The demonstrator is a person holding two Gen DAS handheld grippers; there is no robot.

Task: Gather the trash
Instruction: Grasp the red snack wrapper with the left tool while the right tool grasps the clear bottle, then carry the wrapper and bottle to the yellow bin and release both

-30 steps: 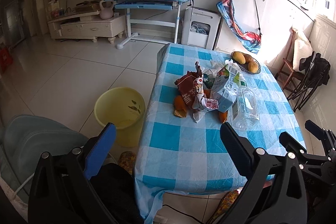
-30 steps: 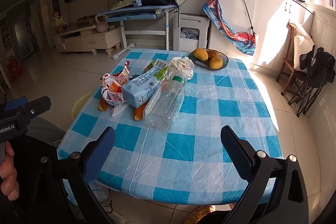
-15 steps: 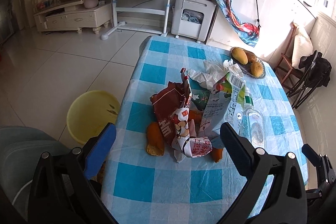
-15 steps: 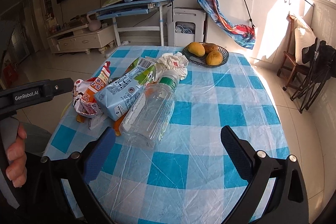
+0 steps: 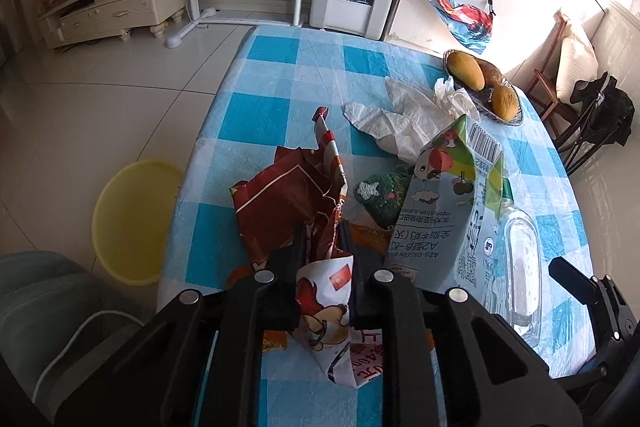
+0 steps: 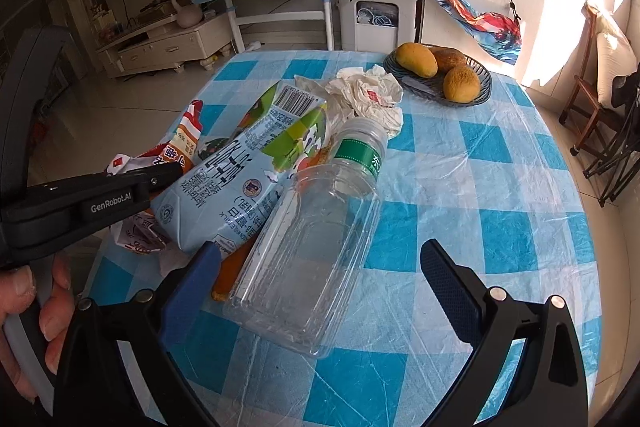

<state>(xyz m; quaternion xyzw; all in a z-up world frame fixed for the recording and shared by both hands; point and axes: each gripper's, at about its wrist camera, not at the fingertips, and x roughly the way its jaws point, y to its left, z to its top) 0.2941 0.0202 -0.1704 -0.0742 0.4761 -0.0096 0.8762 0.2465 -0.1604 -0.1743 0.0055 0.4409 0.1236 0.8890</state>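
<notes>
First grab is happening: the snack wrapper

The left gripper (image 5: 323,247) is pinching its fingers shut on the crumpled snack wrapper (image 5: 288,203), which is sitting right between them on the checked surface (image 5: 264,115). The right gripper (image 6: 320,267) is hanging wide open, with the clear bottle (image 6: 316,247) lying just ahead between its fingers. I'd guess the wrapper is heading to the yellow bin (image 5: 132,219), off to the left.

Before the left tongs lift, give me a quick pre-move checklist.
1. Left tongs shut on the crumpled red-and-white snack wrapper: ok.
2. Wrapper clear of the pale blue milk carton: cannot tell.
3. Yellow plastic bin open beside the table: ok.
4. Right tongs open, around the clear plastic bottle, pads not pressing: ok.
5. Bowl of mangoes apart from the trash: ok.
</notes>
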